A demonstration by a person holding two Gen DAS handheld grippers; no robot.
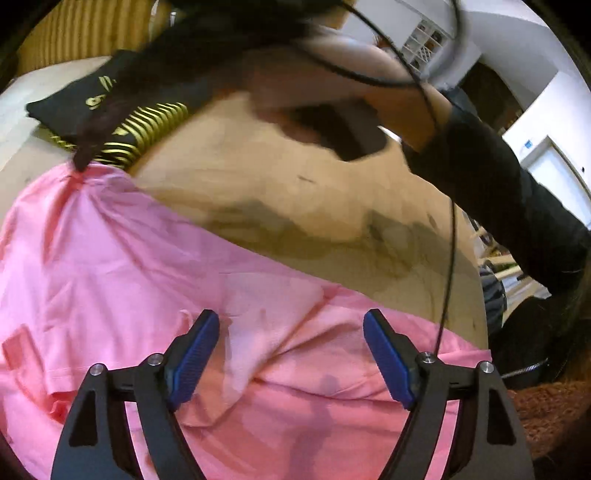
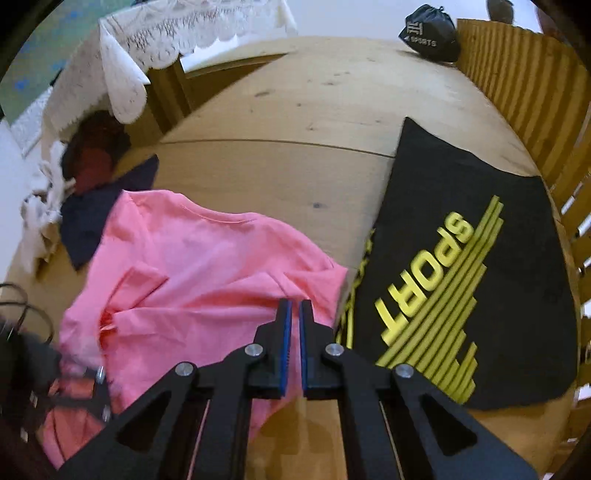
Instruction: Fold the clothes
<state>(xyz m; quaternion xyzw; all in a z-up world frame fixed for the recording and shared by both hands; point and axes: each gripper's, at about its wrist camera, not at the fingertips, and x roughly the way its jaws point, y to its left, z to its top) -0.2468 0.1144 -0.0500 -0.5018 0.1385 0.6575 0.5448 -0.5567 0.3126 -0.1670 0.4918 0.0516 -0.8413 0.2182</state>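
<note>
One pink shirt (image 2: 192, 266) is in work, lying rumpled on the wooden table (image 2: 295, 110), spread from the centre toward seven o'clock in the right wrist view and filling the lower half of the left one. Judging by the bunched sleeve and loose creases, the fold is only at an early stage: the cloth is being pulled into shape, not yet doubled over. Right gripper (image 2: 295, 314) has its blue pads pressed together over the shirt's edge at about six o'clock; in the left wrist view a dark blurred tip at ten o'clock seems to pinch the fabric into a gathered peak, so it probably holds a corner, though the blur leaves that uncertain. Left gripper (image 1: 291, 325) stands wide, jaws apart with nothing between them, poised over a ridge of pink cloth at six o'clock. Next, I judge, the left tongs must drop onto an edge and close, so both can draw the shirt flat. At three o'clock lies a black shirt (image 2: 461, 266) printed SPORT, already folded. Farther out, at one o'clock, sits a small black bag (image 2: 430, 35), cinched; its contents cannot be seen. Unsorted clothes (image 2: 85, 184) are heaped at nine o'clock.
</note>
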